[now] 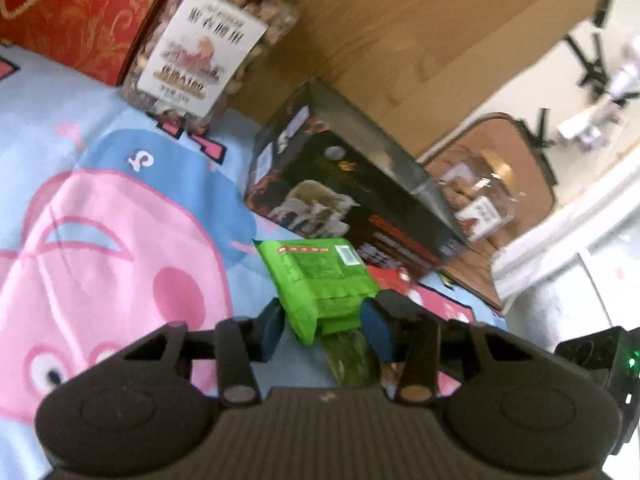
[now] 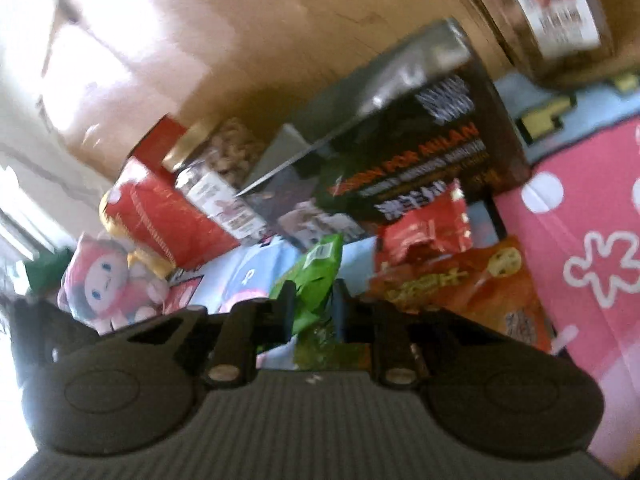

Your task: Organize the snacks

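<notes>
A green snack packet [image 1: 320,280] sits between the blue pads of my left gripper [image 1: 324,328]. The pads press on its two long edges, so the gripper is shut on it. The packet hangs over a blue and pink cartoon blanket [image 1: 100,220]. In the right wrist view a crumpled green packet [image 2: 316,276] is pinched between the narrow black fingers of my right gripper [image 2: 313,296]. I cannot tell whether it is the same packet. A red packet [image 2: 424,224] and an orange packet [image 2: 460,284] lie just right of it.
A black box [image 1: 352,196] stands beyond the packet against a wooden board [image 1: 400,40]. A jar of nuts [image 1: 204,52] and a red bag [image 1: 80,8] are at the far left. A brown tray [image 1: 532,148] holds another jar. A plush doll [image 2: 104,280] and a pink dotted bag [image 2: 580,260] flank the right view.
</notes>
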### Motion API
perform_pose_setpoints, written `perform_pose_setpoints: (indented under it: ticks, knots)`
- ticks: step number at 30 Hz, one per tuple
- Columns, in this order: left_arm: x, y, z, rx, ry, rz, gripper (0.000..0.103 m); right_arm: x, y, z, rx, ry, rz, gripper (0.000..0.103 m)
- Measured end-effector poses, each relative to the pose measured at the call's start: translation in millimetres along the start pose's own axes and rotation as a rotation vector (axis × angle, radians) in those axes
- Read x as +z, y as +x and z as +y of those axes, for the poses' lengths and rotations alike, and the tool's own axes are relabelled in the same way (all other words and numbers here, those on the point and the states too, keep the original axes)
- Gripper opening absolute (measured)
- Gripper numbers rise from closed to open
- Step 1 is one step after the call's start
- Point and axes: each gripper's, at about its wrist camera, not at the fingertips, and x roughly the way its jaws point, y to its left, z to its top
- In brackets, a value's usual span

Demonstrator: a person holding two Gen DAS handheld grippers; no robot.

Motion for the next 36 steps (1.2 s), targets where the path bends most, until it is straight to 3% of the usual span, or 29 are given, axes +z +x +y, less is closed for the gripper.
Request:
perform_pose_setpoints:
  ticks: [4,9,12,14,15,17,19,28,30,31,33,36]
  knots:
    - [-30.7,-42.2,-7.0,-0.024,0.077,-0.016,0.042,-25.6,-28.4,26.1,0.024,-0.109,-0.018,0.022]
    - [-81.0,-82.0,-2.5,-0.021,0.127,0.02,0.043,-76.7,-58.4,41.3,0.057,-0.194,0.034,0.022]
    - [-100.6,-92.8,-3.4,0.016,0.169,0.045,0.045,-101.1,-64.5,51.2,0.044,-0.258,0.071,0.024]
    - [-106.2,-103.5,-6.1,0.045,0.208,0.022,0.047,-112.6,-67.8,61.0,0.025,-0.324,0.082,0.028]
    - [-106.5,-109.4,-6.9,0.045,0.216,0.005,0.051,-117.6,-71.3,64.9,0.007,-0.367,0.072,0.031]
    - [-104.5,-120.7,-6.6,0.032,0.209,-0.035,0.058,-125.4,-79.8,69.4,-0.024,-0.464,0.053,0.051]
    - [-102.2,-126.0,-4.9,0.041,0.204,-0.06,0.059,-131.1,-82.7,75.9,-0.051,-0.546,0.041,0.056]
    - [-103.7,-94.0,-2.0,0.104,0.207,-0.002,0.055,-135.8,-47.6,72.6,-0.109,-0.644,0.131,0.058]
    - [-105.4,-89.3,-5.3,0.097,0.231,0.016,0.038,-137.8,-43.3,74.2,-0.113,-0.682,0.116,0.053]
    - [-106.7,-87.9,-6.8,0.105,0.23,0.019,0.038,-139.5,-41.9,76.6,-0.114,-0.697,0.113,0.044]
    - [-105.7,-87.6,-12.2,0.126,0.242,0.015,0.038,-141.3,-40.6,78.8,-0.123,-0.713,0.102,0.044]
    - [-93.3,-96.3,-22.6,0.092,0.248,-0.027,0.038,-133.1,-47.1,79.0,-0.109,-0.704,0.056,0.044]
